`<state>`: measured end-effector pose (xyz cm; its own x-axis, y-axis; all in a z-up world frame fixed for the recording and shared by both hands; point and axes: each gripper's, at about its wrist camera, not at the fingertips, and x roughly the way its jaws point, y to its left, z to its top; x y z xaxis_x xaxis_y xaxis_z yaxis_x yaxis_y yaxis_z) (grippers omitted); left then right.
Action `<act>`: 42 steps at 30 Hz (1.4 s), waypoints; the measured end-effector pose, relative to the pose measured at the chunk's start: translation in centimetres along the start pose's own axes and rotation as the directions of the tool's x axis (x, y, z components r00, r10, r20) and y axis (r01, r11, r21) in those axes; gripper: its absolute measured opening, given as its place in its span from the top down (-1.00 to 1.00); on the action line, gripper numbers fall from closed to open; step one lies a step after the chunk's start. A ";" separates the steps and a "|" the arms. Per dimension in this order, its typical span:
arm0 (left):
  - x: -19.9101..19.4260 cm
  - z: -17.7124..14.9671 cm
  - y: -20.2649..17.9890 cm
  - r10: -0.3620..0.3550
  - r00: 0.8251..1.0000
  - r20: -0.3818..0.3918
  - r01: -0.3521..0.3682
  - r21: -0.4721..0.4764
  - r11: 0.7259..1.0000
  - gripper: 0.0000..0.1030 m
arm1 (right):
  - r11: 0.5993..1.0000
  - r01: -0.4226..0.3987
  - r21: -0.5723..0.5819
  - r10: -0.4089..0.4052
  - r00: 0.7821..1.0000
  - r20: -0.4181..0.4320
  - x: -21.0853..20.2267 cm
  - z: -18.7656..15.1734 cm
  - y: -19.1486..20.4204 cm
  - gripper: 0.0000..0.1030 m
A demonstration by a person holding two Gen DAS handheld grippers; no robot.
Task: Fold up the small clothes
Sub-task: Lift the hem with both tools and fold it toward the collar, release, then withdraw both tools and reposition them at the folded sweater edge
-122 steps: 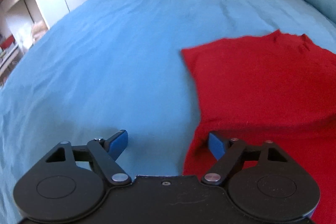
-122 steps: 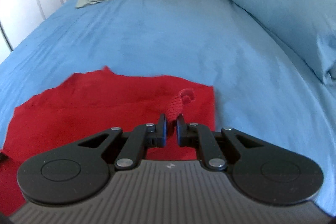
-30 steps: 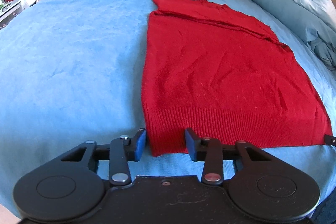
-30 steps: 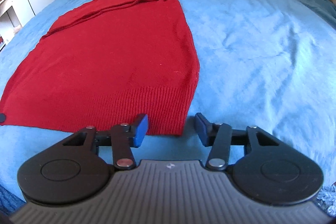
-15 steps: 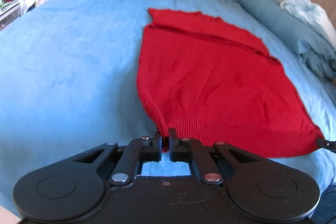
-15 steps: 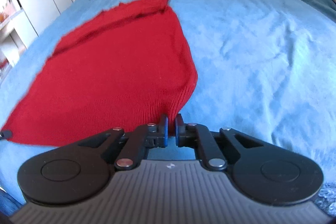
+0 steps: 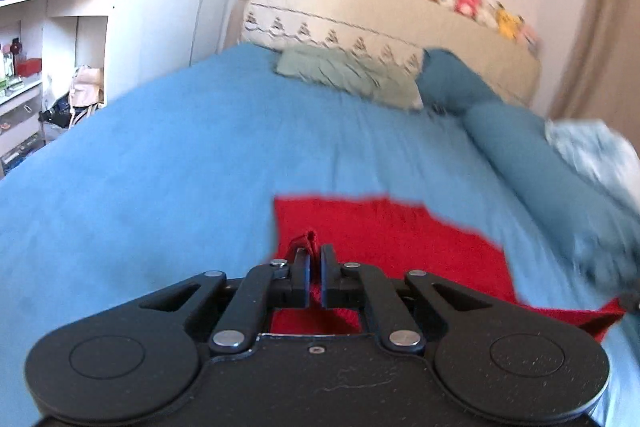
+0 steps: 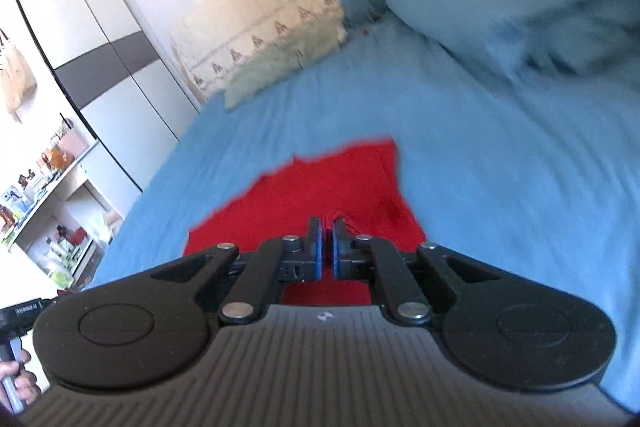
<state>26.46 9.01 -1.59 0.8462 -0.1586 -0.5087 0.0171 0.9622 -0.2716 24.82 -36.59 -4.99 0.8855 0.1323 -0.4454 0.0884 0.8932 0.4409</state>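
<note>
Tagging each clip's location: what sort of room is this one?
A bedroom, most likely: a blue-sheeted bed with pillows, a tall wardrobe, and cluttered shelves beside it.

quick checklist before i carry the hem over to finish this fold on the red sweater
1. Left claw shut on the red sweater: ok, fabric shows between its fingers.
2. Right claw shut on the sweater: ok, red knit pinched there.
3. Far edge lying flat on the blue bedspread: ok.
4. Landing area free of the green pillow: ok, it lies well beyond.
5. Both held corners level with each other: cannot tell.
6. Fabric under the claws free of bunching: cannot tell, hidden and blurred.
</note>
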 end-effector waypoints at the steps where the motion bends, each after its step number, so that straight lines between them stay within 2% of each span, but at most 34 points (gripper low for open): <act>1: 2.2 1.6 -0.4 0.008 1.000 0.011 -0.008 -0.015 1.000 0.91 | 1.000 0.006 -0.019 -0.006 1.000 -0.002 2.5 2.0 0.4 0.61; 5: 11.3 6.0 -2.0 0.064 0.997 0.048 -0.064 -0.018 0.998 0.91 | 0.996 0.063 -0.056 -0.063 0.998 -0.006 13.0 7.9 1.0 0.61; 7: 16.8 6.9 -2.7 0.099 0.994 0.039 -0.100 0.009 0.995 0.91 | 0.992 0.102 -0.070 -0.103 0.995 -0.017 18.5 9.2 0.6 0.61; 9: 22.4 6.4 -2.7 0.129 0.992 0.005 -0.129 0.020 0.991 0.91 | 0.990 0.131 -0.059 -0.133 0.990 -0.034 23.8 9.2 -0.6 0.61; 12: 29.4 4.8 -2.4 0.177 0.980 -0.087 -0.173 0.051 0.984 0.91 | 0.983 0.176 -0.052 -0.180 0.980 -0.088 30.2 7.7 -2.8 0.61; 15: 32.2 3.9 -1.9 0.200 0.972 -0.125 -0.195 0.048 0.980 0.89 | 0.979 0.200 -0.050 -0.205 0.971 -0.125 33.4 6.6 -4.3 0.61; 16: 32.5 4.0 -1.8 0.197 0.971 -0.134 -0.192 0.044 0.980 0.84 | 0.980 0.194 -0.045 -0.198 0.972 -0.128 33.8 6.6 -4.7 0.60; 17: 32.3 4.3 -1.9 0.192 0.973 -0.129 -0.188 0.044 0.981 0.68 | 0.981 0.189 -0.041 -0.193 0.973 -0.124 33.8 6.8 -4.9 0.56; 18: 31.6 4.5 -1.9 0.192 0.974 -0.120 -0.187 0.051 0.981 0.20 | 0.981 0.189 -0.044 -0.193 0.975 -0.112 33.4 6.9 -4.9 0.45; 19: 30.9 4.9 -1.9 0.205 0.973 -0.109 -0.199 0.063 0.978 -0.12 | 0.980 0.190 -0.056 -0.195 0.975 -0.103 32.9 7.1 -5.0 0.00; 20: 29.8 5.1 -2.1 0.217 0.972 -0.087 -0.210 0.084 0.974 -0.46 | 0.979 0.192 -0.067 -0.198 0.976 -0.096 32.3 7.2 -4.9 -0.33; 21: 28.4 4.8 -2.5 0.218 0.973 -0.070 -0.210 0.109 0.972 -0.44 | 0.977 0.195 -0.085 -0.201 0.977 -0.077 31.3 6.9 -4.7 -0.69; 23: 26.5 4.4 -2.9 0.206 0.976 -0.074 -0.191 0.170 0.967 -0.45 | 0.973 0.191 -0.128 -0.203 0.975 -0.095 29.6 6.9 -4.1 -0.70; 28: 21.9 0.8 -3.8 0.133 0.976 -0.174 -0.090 0.234 0.968 -0.48 | 0.973 0.097 -0.208 -0.131 0.979 -0.155 25.6 3.9 -1.5 -0.74; 29: 21.4 -0.3 -3.8 0.123 0.971 -0.204 -0.072 0.239 0.968 -0.60 | 0.975 0.081 -0.209 -0.120 0.976 -0.182 25.4 2.9 -1.1 -0.79; 30: 21.5 -1.0 -3.7 0.122 0.966 -0.229 -0.064 0.243 0.968 -0.81 | 0.979 0.067 -0.195 -0.110 0.969 -0.221 25.7 2.1 -0.9 -0.81; 31: 21.6 -1.9 -3.5 0.125 0.960 -0.252 -0.060 0.251 0.966 -0.84 | 0.982 0.059 -0.181 -0.106 0.959 -0.261 25.9 1.3 -0.9 -0.81; 33: 22.0 -3.5 -2.7 0.152 0.943 -0.295 -0.071 0.268 0.961 -0.84 | 0.977 0.086 -0.193 -0.147 0.934 -0.326 26.7 -0.1 -1.7 -0.78; 34: 22.3 -4.1 -2.2 0.171 0.933 -0.315 -0.081 0.279 0.957 -0.84 | 0.967 0.120 -0.224 -0.191 0.924 -0.331 26.8 -0.7 -2.4 -0.74; 36: 22.8 -5.0 -0.4 0.195 0.914 -0.354 -0.101 0.268 0.958 -0.89 | 0.954 0.173 -0.247 -0.245 0.921 -0.303 26.1 -1.3 -3.7 -0.74; 39: 22.5 -4.9 2.1 0.153 0.909 -0.388 -0.092 0.170 0.981 -0.98 | 0.960 0.206 -0.191 -0.259 0.912 -0.319 25.1 -1.0 -5.8 -0.75; 42: 21.2 -4.0 1.6 0.172 0.907 -0.384 -0.101 0.198 0.975 -0.92 | 0.964 0.188 -0.186 -0.241 0.914 -0.325 23.5 0.1 -5.9 -0.75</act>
<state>42.30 6.33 -16.14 0.5660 -0.0629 -0.8220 0.0365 0.9980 -0.0513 45.20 -38.75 -17.96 0.6400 0.0454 -0.7670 0.1672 0.9661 0.1967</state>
